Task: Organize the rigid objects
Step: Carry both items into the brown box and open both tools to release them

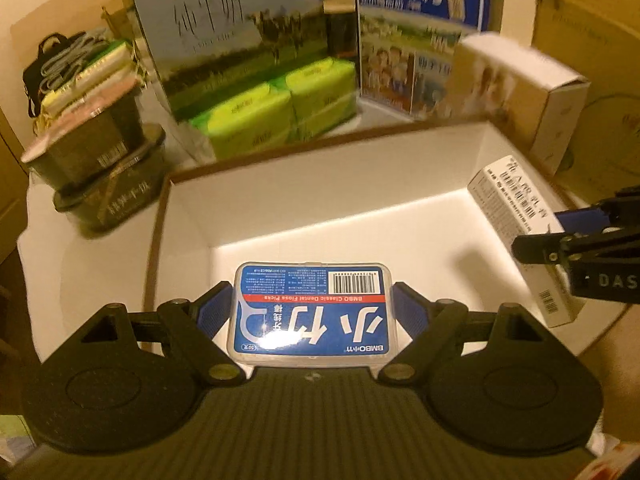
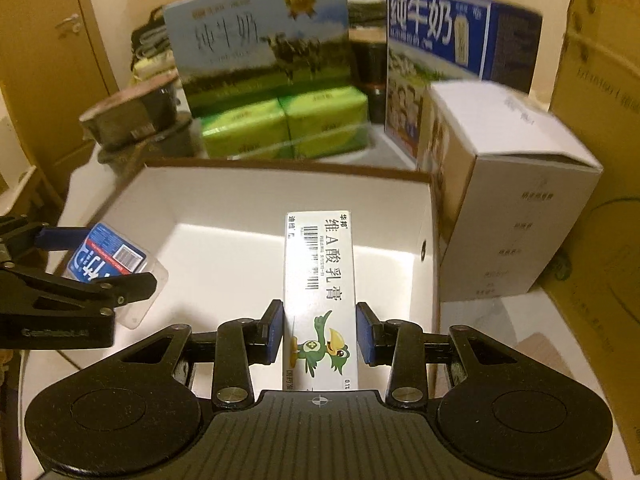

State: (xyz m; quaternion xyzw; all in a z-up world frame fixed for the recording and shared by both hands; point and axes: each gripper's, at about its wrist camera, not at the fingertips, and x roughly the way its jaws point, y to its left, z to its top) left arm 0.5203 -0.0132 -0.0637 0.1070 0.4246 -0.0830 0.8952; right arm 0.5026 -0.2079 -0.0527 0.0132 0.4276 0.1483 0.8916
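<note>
My left gripper (image 1: 312,312) is shut on a blue and clear floss pick case (image 1: 312,312) and holds it over the near left part of an open white box (image 1: 320,208). My right gripper (image 2: 320,336) is shut on a long white ointment carton with a green bird (image 2: 320,280), held over the right side of the same box (image 2: 224,208). The carton also shows in the left wrist view (image 1: 516,216) at the right, and the floss case in the right wrist view (image 2: 108,256) at the left.
Behind the box stand two milk cartons (image 1: 240,48) (image 1: 416,32), green tissue packs (image 1: 280,108) and stacked dark tins (image 1: 100,160). A white carton (image 2: 508,184) stands close to the box's right wall. Cardboard boxes line the right side.
</note>
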